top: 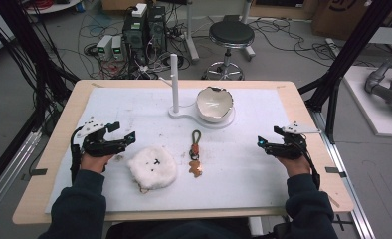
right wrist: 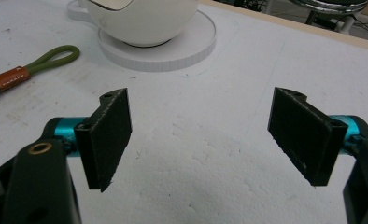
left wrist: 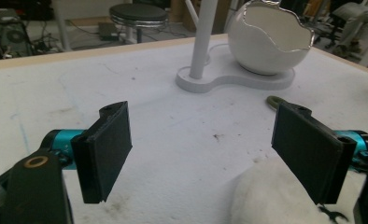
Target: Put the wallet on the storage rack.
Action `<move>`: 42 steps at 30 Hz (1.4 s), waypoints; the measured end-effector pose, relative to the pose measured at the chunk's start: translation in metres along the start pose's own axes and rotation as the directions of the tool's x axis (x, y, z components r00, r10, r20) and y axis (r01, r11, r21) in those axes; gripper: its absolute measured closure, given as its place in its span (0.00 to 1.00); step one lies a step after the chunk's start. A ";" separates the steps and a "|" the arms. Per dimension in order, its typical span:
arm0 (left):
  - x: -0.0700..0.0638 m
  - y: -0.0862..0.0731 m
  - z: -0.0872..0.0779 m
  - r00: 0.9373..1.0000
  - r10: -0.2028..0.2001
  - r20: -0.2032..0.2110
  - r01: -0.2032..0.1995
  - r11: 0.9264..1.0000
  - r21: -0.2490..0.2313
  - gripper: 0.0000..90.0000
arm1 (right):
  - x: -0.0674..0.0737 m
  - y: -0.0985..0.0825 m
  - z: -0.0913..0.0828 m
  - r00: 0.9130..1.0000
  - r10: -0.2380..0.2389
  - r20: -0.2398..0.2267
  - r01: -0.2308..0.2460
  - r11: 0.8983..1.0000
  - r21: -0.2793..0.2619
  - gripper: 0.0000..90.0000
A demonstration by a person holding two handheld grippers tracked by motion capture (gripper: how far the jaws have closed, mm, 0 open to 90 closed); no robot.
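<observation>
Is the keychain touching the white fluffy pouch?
Apart. In the high view, a strip of bare white mat lies between the keychain and the pouch.

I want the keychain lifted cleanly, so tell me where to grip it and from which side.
Grip the keychain at its olive cord loop, coming from above with the right tongs, which stand open. It lies flat and straight on the white mat, loop toward the bowl, clear of neighbours.
</observation>
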State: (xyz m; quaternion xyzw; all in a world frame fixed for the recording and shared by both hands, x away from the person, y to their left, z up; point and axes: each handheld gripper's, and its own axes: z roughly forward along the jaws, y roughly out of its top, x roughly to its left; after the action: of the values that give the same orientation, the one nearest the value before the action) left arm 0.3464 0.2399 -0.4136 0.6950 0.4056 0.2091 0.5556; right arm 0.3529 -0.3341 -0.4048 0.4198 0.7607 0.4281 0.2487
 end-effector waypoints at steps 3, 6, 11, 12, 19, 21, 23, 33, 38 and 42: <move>-0.001 -0.001 0.004 0.999 -0.016 0.046 0.015 1.000 0.027 0.22 | 0.000 0.000 0.000 1.000 0.000 -0.006 0.000 1.000 -0.002 0.24; -0.003 -0.002 0.008 0.998 -0.015 0.062 0.012 0.999 0.051 0.23 | 0.001 0.000 0.001 1.000 -0.006 -0.011 0.006 1.000 0.000 0.24; -0.005 -0.004 0.012 0.998 -0.015 0.067 0.009 0.995 0.097 0.23 | 0.001 -0.001 0.002 1.000 -0.005 -0.025 0.005 1.000 -0.002 0.24; -0.007 -0.005 0.013 0.997 -0.008 0.076 -0.001 0.993 0.122 0.23 | 0.001 -0.001 0.002 1.000 -0.001 -0.026 0.001 1.000 0.001 0.24; -0.018 -0.013 0.025 0.990 0.039 0.135 -0.077 0.955 0.286 0.27 | 0.003 -0.003 0.001 1.000 -0.016 -0.017 0.016 1.000 0.012 0.24; -0.020 -0.015 0.026 0.988 0.037 0.152 -0.085 0.943 0.322 0.27 | 0.006 -0.003 0.001 1.000 -0.020 -0.021 0.020 1.000 0.018 0.24; -0.022 -0.017 0.028 0.983 0.036 0.177 -0.097 0.930 0.353 0.28 | 0.008 -0.002 0.001 0.999 -0.026 -0.026 0.026 1.000 0.017 0.24; -0.022 -0.025 0.036 0.969 -0.013 0.248 -0.103 0.888 0.448 0.48 | 0.011 -0.003 0.008 0.998 -0.035 -0.046 0.037 0.998 0.045 0.25; -0.024 -0.022 0.033 0.964 0.004 0.267 -0.122 0.896 0.427 0.69 | 0.014 -0.003 0.010 0.998 -0.043 -0.052 0.046 0.998 0.048 0.25; -0.025 -0.018 0.032 0.963 0.012 0.270 -0.122 0.911 0.393 0.82 | 0.016 -0.002 0.011 0.997 -0.044 -0.062 0.047 0.998 0.049 0.25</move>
State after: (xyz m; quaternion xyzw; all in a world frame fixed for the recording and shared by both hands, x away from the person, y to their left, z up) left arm 0.3493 0.2016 -0.4361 0.8302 0.3388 0.0458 0.4403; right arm 0.3516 -0.3158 -0.4122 0.3952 0.7878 0.4159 0.2242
